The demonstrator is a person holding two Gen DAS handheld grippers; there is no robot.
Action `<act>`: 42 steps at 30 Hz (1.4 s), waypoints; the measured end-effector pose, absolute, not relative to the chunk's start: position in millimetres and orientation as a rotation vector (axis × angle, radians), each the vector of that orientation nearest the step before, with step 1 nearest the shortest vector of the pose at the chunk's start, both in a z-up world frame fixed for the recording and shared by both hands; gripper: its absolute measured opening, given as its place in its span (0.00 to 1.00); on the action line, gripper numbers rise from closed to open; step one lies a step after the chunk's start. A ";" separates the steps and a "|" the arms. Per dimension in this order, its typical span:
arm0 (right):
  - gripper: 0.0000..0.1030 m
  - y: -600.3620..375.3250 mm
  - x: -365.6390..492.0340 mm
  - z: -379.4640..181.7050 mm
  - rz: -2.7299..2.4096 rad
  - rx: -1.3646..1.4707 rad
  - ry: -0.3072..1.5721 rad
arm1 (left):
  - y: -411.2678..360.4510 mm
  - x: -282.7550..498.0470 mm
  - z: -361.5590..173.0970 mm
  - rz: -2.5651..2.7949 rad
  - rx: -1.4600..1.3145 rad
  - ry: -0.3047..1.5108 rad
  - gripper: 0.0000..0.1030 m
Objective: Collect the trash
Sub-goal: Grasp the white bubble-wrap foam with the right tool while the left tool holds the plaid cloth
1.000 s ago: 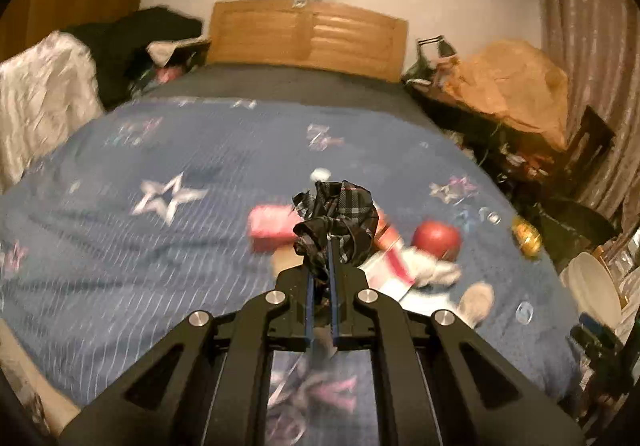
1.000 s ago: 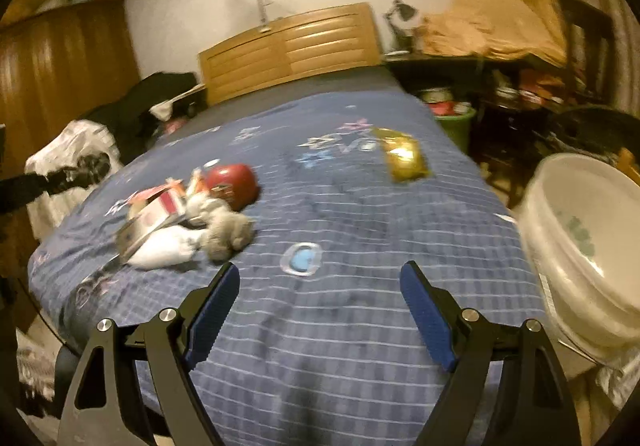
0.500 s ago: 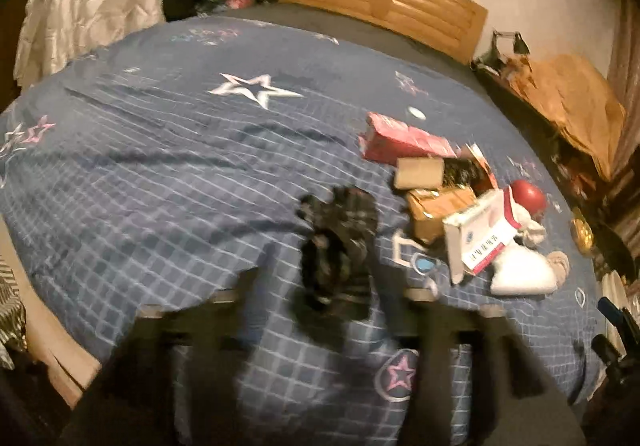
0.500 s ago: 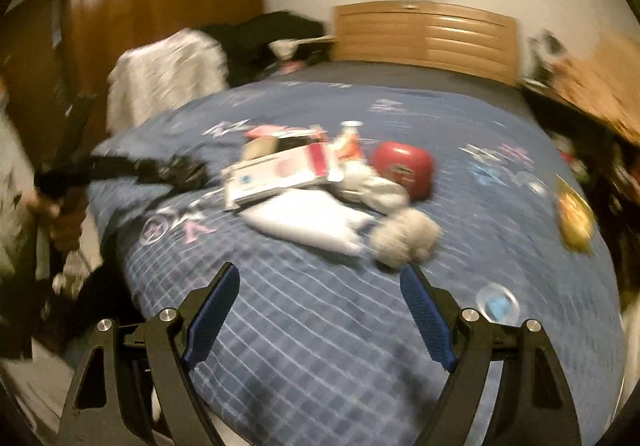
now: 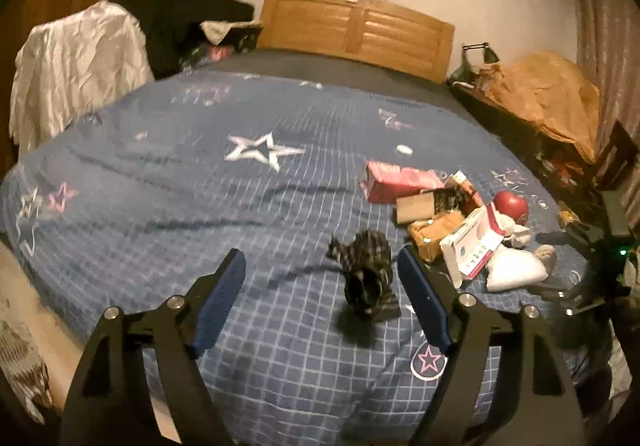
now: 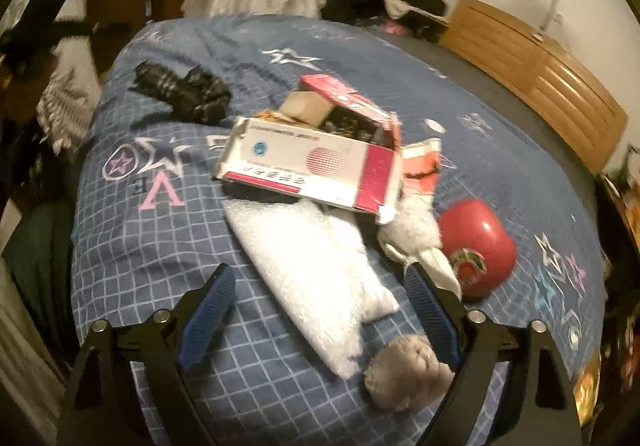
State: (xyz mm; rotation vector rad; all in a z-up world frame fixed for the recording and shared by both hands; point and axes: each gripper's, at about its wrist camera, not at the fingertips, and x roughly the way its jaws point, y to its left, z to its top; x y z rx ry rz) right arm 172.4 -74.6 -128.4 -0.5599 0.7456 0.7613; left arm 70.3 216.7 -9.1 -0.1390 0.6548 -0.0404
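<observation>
Blue checked bedspread [image 5: 168,206] with stars printed on it, and basically all the trash sits in one heap on it. Left gripper [image 5: 322,300] has its jaws spreading apart with nothing pinched; a crumpled dark plaid wad [image 5: 366,270] lies on the cover out in front, between the two blue pads but not touching either. Just to the right of the wad is the pile: pink carton [image 5: 394,186], small tan box [image 5: 416,206], white-and-pink flat box [image 6: 308,166], white bubble-wrap pouch [image 6: 316,282], red apple-shaped tin [image 6: 476,246].

Right gripper [image 6: 320,312] hangs over the near end of the pouch, jaws narrowing, pads not pressing on it yet as far as I can see. A grey fuzzy ball [image 6: 408,374] sits right by its right finger. Wooden headboard [image 5: 356,32] at the far end.
</observation>
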 end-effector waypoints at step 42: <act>0.44 -115.6 87.9 -152.1 0.639 -0.167 0.824 | 160.9 159.4 -102.2 -0.200 0.092 0.911 0.34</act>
